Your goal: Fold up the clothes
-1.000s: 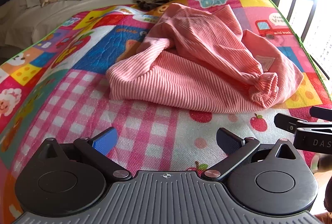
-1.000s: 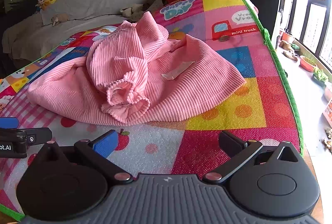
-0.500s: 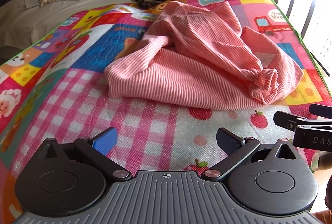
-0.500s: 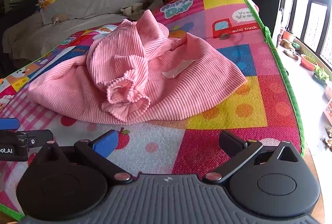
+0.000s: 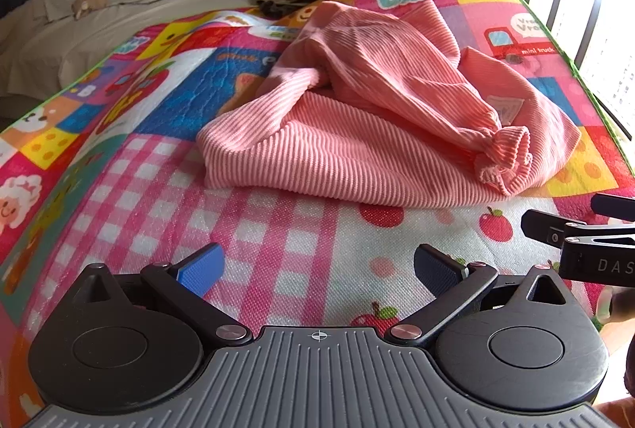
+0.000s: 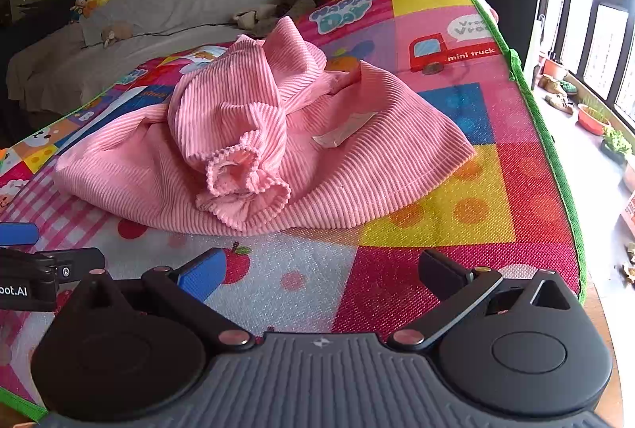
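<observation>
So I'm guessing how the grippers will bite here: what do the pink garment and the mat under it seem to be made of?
The pink garment looks like a soft ribbed knit: fine parallel ridges, limp folds, a gathered cuff. The fibre can't be told. The mat looks like printed plastic or foam with an embossed grain and slight sheen, with a green edge binding.
</observation>
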Action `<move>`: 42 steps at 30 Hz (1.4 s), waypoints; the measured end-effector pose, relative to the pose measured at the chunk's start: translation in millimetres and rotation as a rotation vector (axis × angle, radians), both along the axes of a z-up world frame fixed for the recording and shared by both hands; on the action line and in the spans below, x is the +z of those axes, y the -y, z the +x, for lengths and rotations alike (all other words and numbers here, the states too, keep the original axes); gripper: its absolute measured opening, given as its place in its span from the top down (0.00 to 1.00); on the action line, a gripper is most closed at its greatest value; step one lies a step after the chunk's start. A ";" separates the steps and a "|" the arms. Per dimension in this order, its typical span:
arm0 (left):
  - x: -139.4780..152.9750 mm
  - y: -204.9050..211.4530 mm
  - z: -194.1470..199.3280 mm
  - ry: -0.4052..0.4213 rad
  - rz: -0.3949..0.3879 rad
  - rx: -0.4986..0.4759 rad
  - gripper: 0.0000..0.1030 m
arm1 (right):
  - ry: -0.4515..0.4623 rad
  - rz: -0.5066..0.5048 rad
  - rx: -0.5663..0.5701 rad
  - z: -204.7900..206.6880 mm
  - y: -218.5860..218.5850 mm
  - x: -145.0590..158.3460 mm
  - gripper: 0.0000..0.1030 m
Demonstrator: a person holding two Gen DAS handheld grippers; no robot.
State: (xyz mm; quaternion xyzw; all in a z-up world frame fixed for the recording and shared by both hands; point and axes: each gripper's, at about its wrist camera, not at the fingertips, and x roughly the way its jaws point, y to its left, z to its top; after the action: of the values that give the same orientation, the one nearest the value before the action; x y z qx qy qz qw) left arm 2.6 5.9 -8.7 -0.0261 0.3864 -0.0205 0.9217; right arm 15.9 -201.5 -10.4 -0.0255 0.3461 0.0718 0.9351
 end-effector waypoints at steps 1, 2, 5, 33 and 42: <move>-0.2 0.1 0.1 0.000 0.001 0.000 0.00 | 0.001 0.000 0.001 -0.1 -0.2 0.0 0.00; -0.3 0.2 0.3 -0.001 0.002 -0.001 0.00 | 0.001 0.000 0.002 -0.2 -0.4 0.0 0.00; -1.0 0.4 0.7 -0.002 0.005 -0.001 0.00 | 0.002 0.000 0.005 0.0 -0.5 0.1 0.00; -4.6 -35.0 139.7 -0.071 0.014 -0.037 0.00 | -0.140 0.289 -0.013 140.0 29.7 -3.5 0.00; -8.6 -33.0 134.6 -0.049 0.035 -0.052 0.00 | -0.118 0.318 0.053 137.4 37.8 -6.7 0.00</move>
State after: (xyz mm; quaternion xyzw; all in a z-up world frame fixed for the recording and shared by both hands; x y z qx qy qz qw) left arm 137.2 39.0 -17.3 -0.0005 0.4097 -0.0369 0.9115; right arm 153.3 -239.3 -17.0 0.1178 0.3840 0.1516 0.9031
